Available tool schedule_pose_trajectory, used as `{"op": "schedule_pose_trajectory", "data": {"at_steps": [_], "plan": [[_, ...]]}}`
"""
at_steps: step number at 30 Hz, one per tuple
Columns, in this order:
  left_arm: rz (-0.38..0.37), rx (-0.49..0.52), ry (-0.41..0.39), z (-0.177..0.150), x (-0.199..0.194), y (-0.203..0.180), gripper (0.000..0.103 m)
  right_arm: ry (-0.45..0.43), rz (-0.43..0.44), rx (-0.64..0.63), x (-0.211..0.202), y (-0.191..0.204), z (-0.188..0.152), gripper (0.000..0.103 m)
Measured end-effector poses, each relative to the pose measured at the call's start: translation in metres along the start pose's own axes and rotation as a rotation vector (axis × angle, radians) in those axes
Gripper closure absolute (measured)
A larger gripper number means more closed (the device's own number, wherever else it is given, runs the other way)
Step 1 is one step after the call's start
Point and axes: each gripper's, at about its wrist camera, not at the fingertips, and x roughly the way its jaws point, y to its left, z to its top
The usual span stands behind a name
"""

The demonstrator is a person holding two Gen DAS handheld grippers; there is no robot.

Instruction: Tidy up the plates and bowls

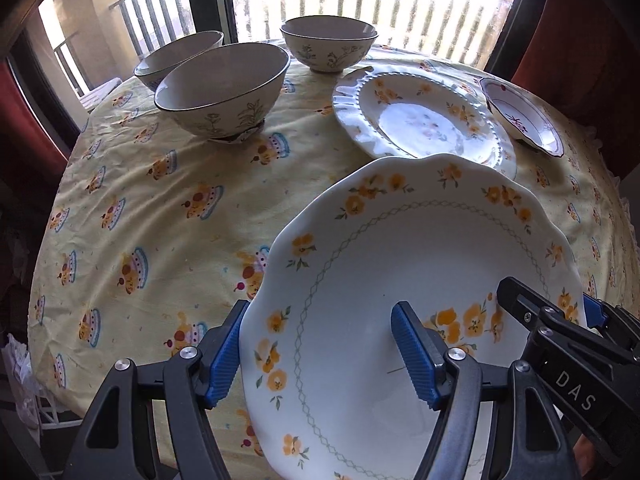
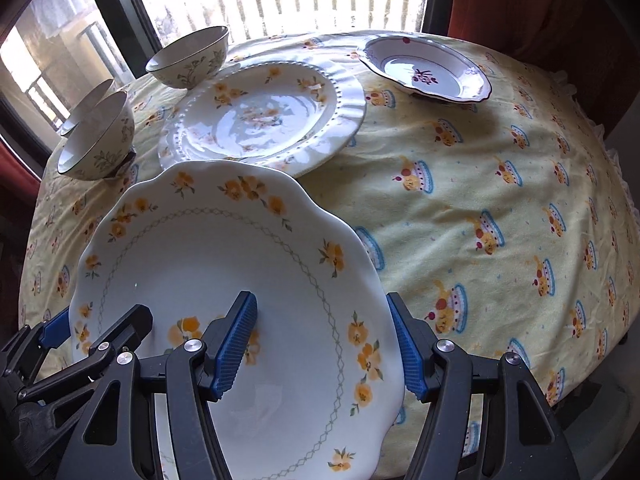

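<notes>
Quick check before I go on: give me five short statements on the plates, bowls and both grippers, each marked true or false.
1. Both grippers hold the same scalloped plate. True: the left gripper clamps one edge and the right gripper the opposite edge.
2. Three bowls stand on the table. True.
3. The bowls are stacked in one pile. False: they stand separately, side by side.
4. The beaded-rim plate sits on top of the scalloped plate. False: it lies on the tablecloth beyond the held plate.
5. The red-patterned dish holds food. False: it looks empty.
</notes>
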Motion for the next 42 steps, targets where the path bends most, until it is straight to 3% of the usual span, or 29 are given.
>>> {"op": "schedule_pose_trajectory", "data": {"at_steps": [11,20,29,32,36,40,42], "plan": [[0.016,-0.018,-0.013,0.005,0.000,0.084,0.032,-0.026,0.028,-0.011,0.003,0.090,-0.002,0.035],[0.035,-0.028,0.024,0.011,0.014,0.132,0.032,0.012,0.050,-0.018,0.025,0.141,0.002,0.035],[-0.001,0.019,0.073,0.015,0.033,0.138,0.032,0.075,0.015,0.039,0.046,0.151,0.000,0.035],[0.023,0.066,0.066,0.016,0.035,0.132,0.030,0.103,0.007,0.070,0.054,0.148,-0.002,0.035],[0.036,0.120,0.088,0.017,0.038,0.124,0.021,0.116,0.008,0.097,0.057,0.149,0.000,0.034],[0.009,0.088,0.086,0.019,0.033,0.129,0.020,0.112,-0.003,0.080,0.053,0.151,0.001,0.034],[0.002,0.088,0.071,0.018,0.026,0.128,0.013,0.091,-0.004,0.058,0.044,0.150,0.002,0.031]]}}
